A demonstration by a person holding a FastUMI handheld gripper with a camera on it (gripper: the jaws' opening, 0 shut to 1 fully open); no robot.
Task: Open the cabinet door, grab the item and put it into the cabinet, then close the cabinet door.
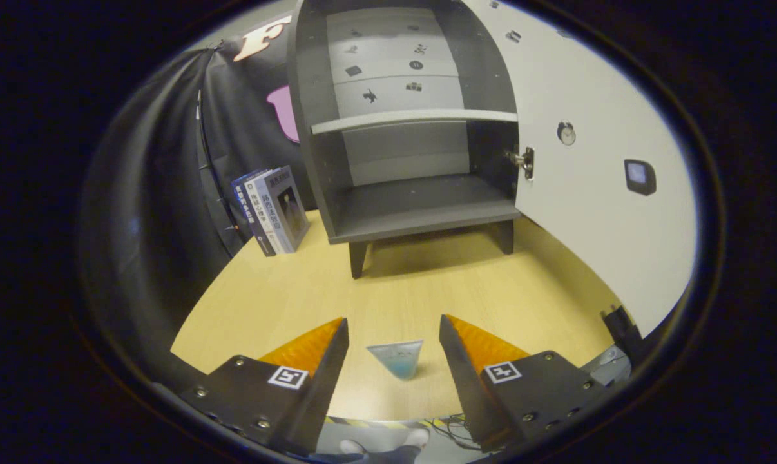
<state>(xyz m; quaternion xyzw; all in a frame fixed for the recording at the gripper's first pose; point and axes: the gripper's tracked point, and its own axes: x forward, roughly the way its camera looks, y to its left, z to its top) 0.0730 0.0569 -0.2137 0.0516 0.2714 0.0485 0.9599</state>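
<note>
- Tool (393, 335): nearest the camera; its two fingers stand wide apart and hold nothing, one on each side of the item.
- Pale wooden desk (427, 283): carries everything here.
- Dark grey two-shelf cabinet on short legs (401, 193): well beyond the fingers, both shelves bare.
- White cabinet door (594, 193): swung fully open to the right on its metal hinge (525, 161).
- Upright books (272, 209): just left of the cabinet.
- Small translucent wedge-shaped item with a bluish lower part (396, 357): on the desk between the fingers, touching neither. It is judged light, thin-walled and probably smooth, so liable to slip or deform; a gentle closure across its wider upper flanks seems safest.
</note>
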